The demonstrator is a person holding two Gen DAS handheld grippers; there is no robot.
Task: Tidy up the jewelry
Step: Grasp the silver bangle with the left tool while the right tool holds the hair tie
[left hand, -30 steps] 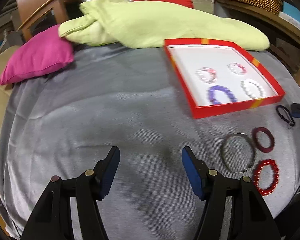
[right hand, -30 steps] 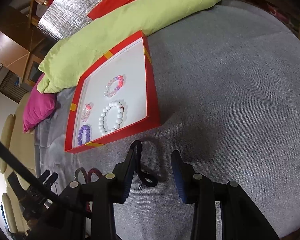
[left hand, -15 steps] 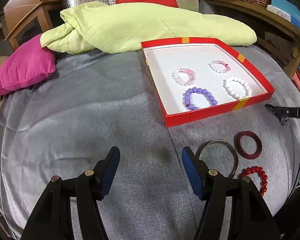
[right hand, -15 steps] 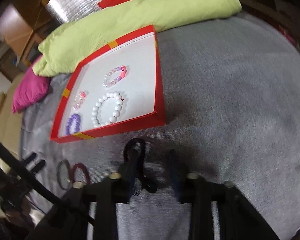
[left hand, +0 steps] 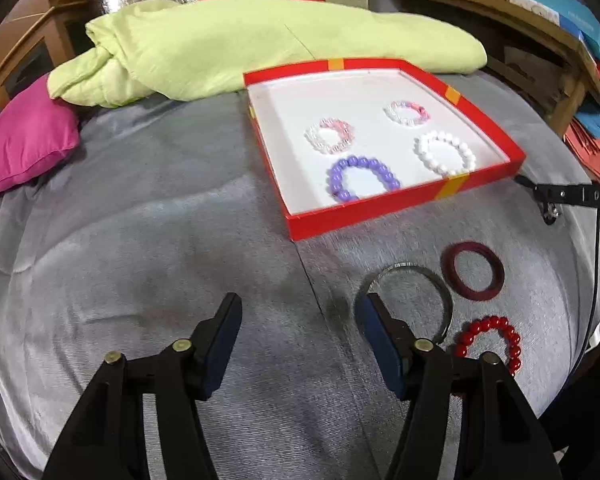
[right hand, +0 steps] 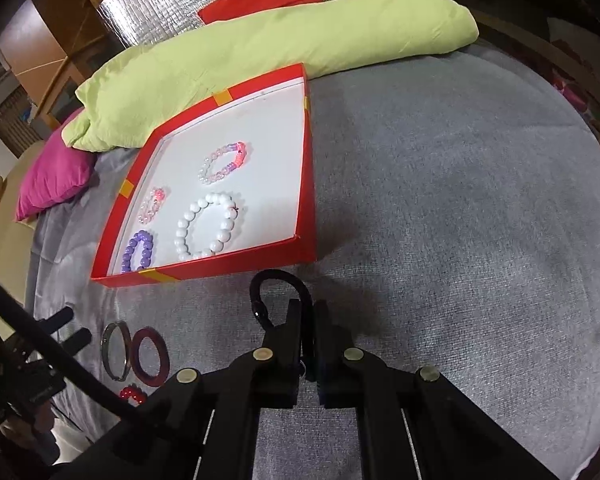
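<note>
— Any lettering to read here?
— Only pale letters, seemingly "DAS", on the right gripper [left hand: 520, 179], on its black finger just right of the red tray [left hand: 380, 210].
— On the tray itself?
— Nothing legible.

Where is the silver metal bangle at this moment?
In the left wrist view, the silver bangle lies on the grey cloth at lower right, outside the red tray, between the dark red ring and red bead bracelet.
</note>
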